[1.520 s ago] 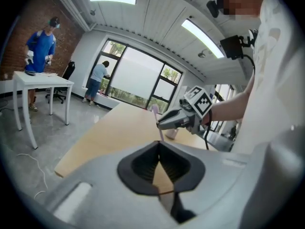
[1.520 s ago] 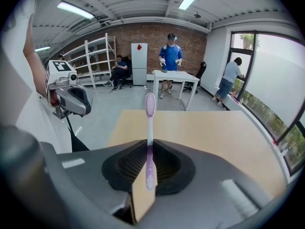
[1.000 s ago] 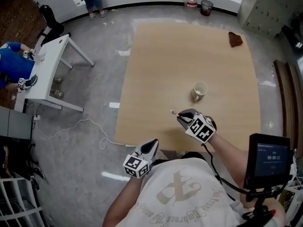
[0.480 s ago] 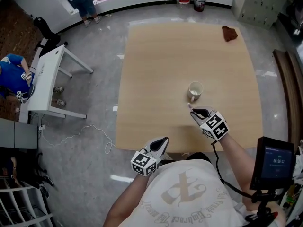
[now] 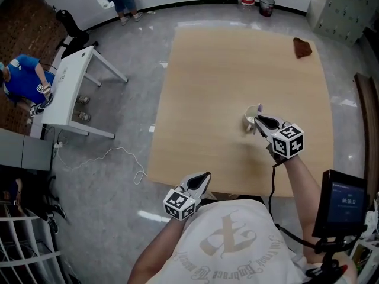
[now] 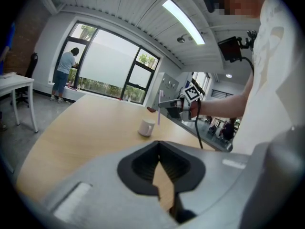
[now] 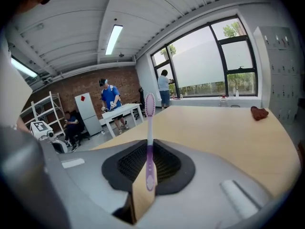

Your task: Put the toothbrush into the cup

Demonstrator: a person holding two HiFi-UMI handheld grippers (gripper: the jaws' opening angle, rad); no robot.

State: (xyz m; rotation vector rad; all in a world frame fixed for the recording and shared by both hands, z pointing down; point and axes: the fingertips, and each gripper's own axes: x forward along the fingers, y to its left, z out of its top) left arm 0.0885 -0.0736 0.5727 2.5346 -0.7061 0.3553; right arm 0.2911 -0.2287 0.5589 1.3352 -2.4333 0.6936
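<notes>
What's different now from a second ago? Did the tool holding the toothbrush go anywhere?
The right tool carried the toothbrush forward from the near edge of the table to the cup. It grips the brush roughly upright right by the cup and has not let go. The cup, the brown cloth and the left tool, shut and empty at the near edge, stayed about where they were.

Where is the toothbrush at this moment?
The toothbrush is clamped in the right tongs, which the head view shows over the right side of the wooden table, close by the white cup.
</notes>
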